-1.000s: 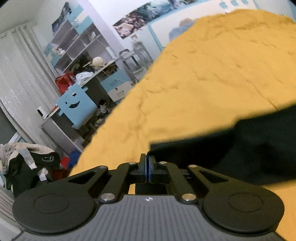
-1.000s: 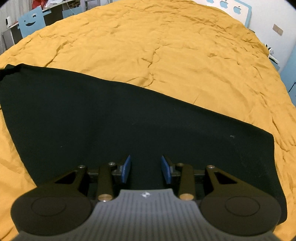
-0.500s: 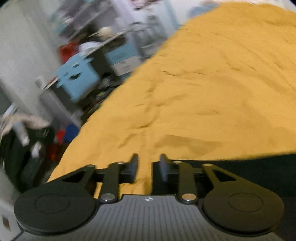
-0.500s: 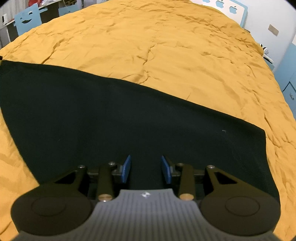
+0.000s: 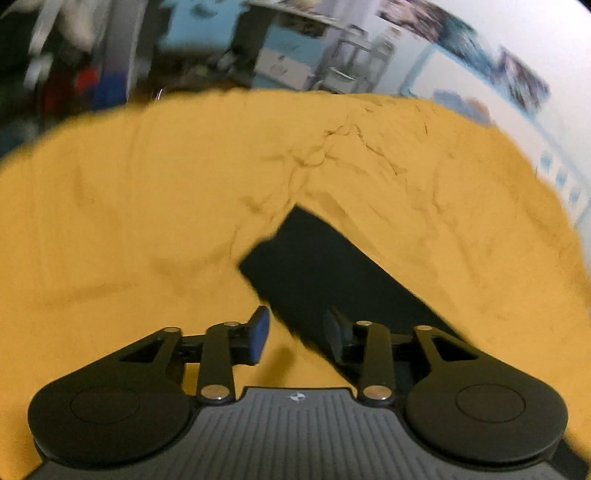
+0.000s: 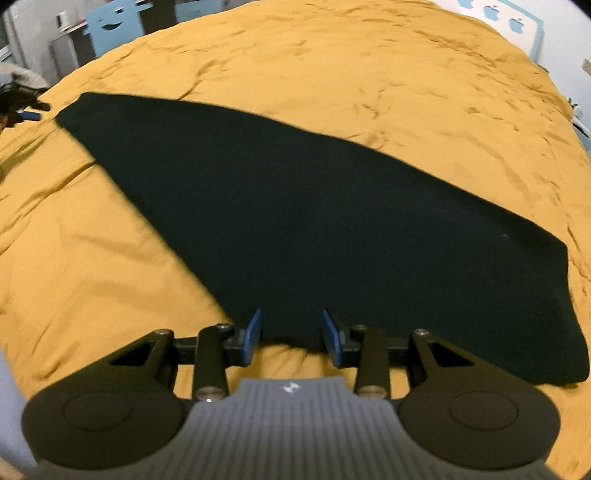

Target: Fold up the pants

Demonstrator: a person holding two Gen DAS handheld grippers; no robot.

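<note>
Black pants [image 6: 295, 206] flat on the wrinkled mustard-yellow bedspread [image 6: 369, 74], both tools empty.

Left hand-held gripper [image 5: 297, 339] spread open above the narrow end of the pants [image 5: 325, 273], blue-padded fingers [image 5: 258, 334] apart, nothing between them; bedspread [image 5: 147, 206] below, blurred shelving [image 5: 280, 55] behind. Right hand-held gripper [image 6: 291, 334] likewise parted and empty, poised at the near edge of the dark fabric, which widens toward the right and tapers to the far left. Light blue chair back [image 6: 110, 27] with a smile cut-out past the bed's far left edge.
</note>
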